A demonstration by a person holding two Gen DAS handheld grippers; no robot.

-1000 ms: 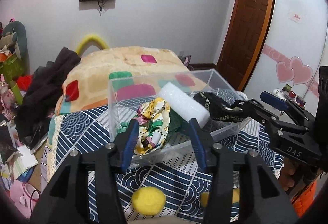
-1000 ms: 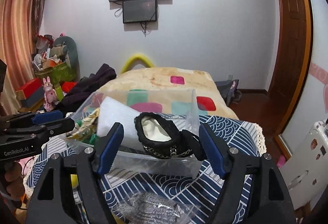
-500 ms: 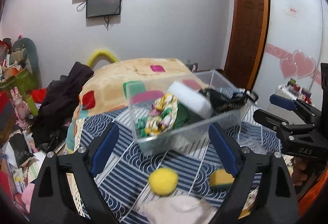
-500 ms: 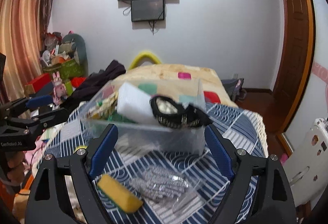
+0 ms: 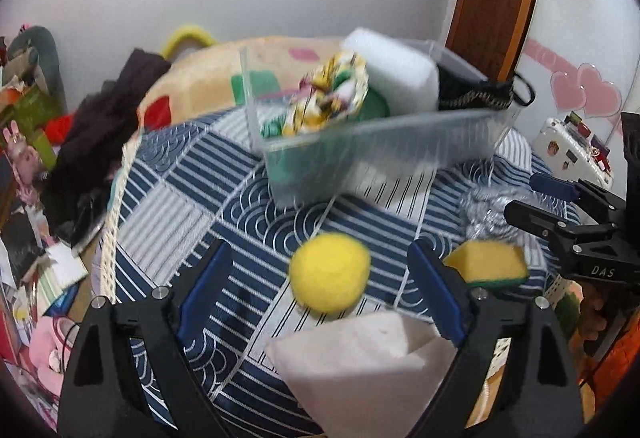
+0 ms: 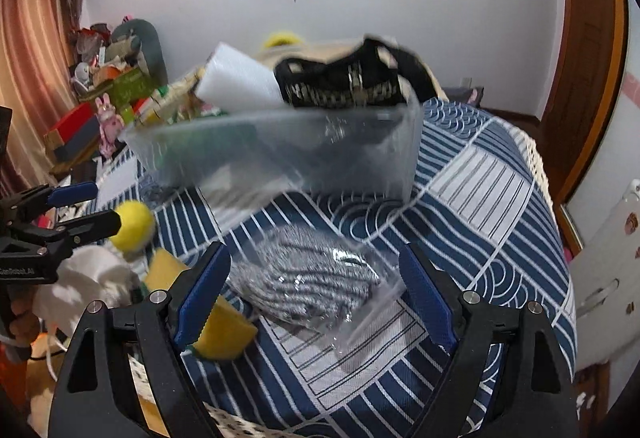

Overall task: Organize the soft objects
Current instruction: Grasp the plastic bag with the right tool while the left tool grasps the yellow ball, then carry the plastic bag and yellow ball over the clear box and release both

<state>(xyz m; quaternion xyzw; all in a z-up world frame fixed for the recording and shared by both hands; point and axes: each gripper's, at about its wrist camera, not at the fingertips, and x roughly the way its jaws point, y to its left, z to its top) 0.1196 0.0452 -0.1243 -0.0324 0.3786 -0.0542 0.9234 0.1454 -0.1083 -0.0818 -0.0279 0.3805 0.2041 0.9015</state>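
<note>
A navy-and-white tablecloth of wave and stripe patches (image 5: 224, 189) carries a clear plastic bin (image 5: 372, 153). In the bin lie a yellow, white and green floral cloth (image 5: 324, 97), a white foam block (image 5: 396, 73) and a black pouch with gold chain trim (image 6: 344, 85). In front of the bin sit a fuzzy yellow ball (image 5: 330, 274), a yellow sponge with a green base (image 5: 490, 264) and a grey-and-white striped cloth in clear wrap (image 6: 308, 274).

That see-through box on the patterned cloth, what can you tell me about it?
The clear plastic bin is a rectangular, open-topped box standing on the blue-and-white cloth. It is piled above its rim with a flowered fabric, a white foam block and a black bag. Neither gripper touches it.
</note>
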